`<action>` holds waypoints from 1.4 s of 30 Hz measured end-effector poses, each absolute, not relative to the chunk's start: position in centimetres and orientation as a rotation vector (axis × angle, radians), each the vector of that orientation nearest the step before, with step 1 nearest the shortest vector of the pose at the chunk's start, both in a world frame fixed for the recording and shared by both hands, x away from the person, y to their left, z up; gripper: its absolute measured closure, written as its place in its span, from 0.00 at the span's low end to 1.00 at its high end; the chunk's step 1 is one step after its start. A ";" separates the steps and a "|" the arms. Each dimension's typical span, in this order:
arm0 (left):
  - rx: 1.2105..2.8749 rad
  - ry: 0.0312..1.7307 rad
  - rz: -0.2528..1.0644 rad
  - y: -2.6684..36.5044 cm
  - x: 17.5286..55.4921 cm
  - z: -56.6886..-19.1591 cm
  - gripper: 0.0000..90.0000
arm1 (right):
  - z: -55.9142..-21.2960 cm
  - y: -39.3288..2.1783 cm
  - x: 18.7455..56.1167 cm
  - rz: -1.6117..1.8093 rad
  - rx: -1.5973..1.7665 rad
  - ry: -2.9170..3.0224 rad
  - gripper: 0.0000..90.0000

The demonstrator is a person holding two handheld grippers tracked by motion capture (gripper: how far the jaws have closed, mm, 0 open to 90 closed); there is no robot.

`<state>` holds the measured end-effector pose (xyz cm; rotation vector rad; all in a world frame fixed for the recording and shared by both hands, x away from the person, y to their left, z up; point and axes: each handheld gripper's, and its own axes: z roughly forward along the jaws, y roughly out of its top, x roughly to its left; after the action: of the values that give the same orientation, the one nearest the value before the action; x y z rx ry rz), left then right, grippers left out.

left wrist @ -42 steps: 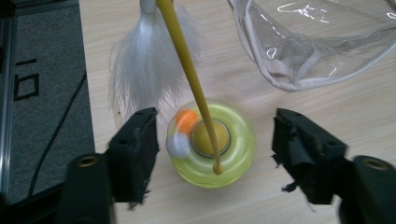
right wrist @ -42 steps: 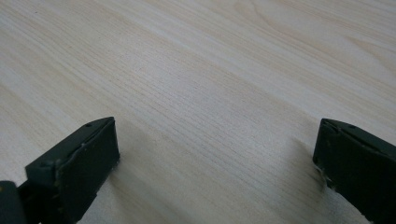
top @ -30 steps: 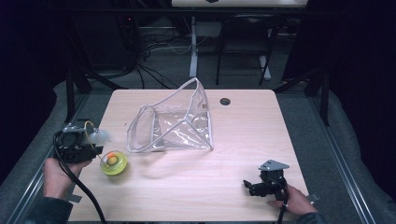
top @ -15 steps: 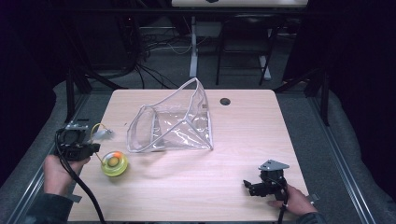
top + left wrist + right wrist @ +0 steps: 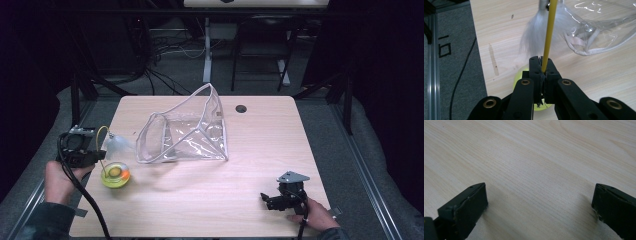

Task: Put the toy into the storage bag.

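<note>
While the left gripper [image 5: 541,71] was pinching the yellow stick [image 5: 548,37] of the toy [image 5: 115,175] beside the clear bag [image 5: 185,132], the toy was grabbed but not yet in the bag, and the right gripper [image 5: 539,212] sat spread wide on the table [image 5: 260,165].

Feather tuft [image 5: 534,37] blurred, ball [image 5: 520,76] half-hidden.

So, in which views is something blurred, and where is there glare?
Left gripper view: the white feather tuft is smeared by blur, and glare streaks the clear plastic bag. Right gripper view: the jaws are soft, the table grain sharp. High view: dark surroundings.
</note>
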<state>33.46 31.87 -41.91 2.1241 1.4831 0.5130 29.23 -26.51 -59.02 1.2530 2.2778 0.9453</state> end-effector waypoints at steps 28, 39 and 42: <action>2.169 1.515 0.510 32.8 37.9 -40.0 0.97 | -59.0 -26.5 29.2 0.939 1.253 2.281 0.00; 2.176 1.533 0.500 33.0 39.6 -39.4 0.97 | -59.0 -26.5 29.2 0.939 1.253 2.281 0.00; 2.183 1.532 0.503 33.0 39.8 -39.2 0.97 | -59.0 -26.5 29.2 0.939 1.254 2.280 0.00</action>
<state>39.82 33.00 -39.15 2.1827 1.5318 0.5027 29.22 -26.52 -59.00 1.2537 2.2802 0.9391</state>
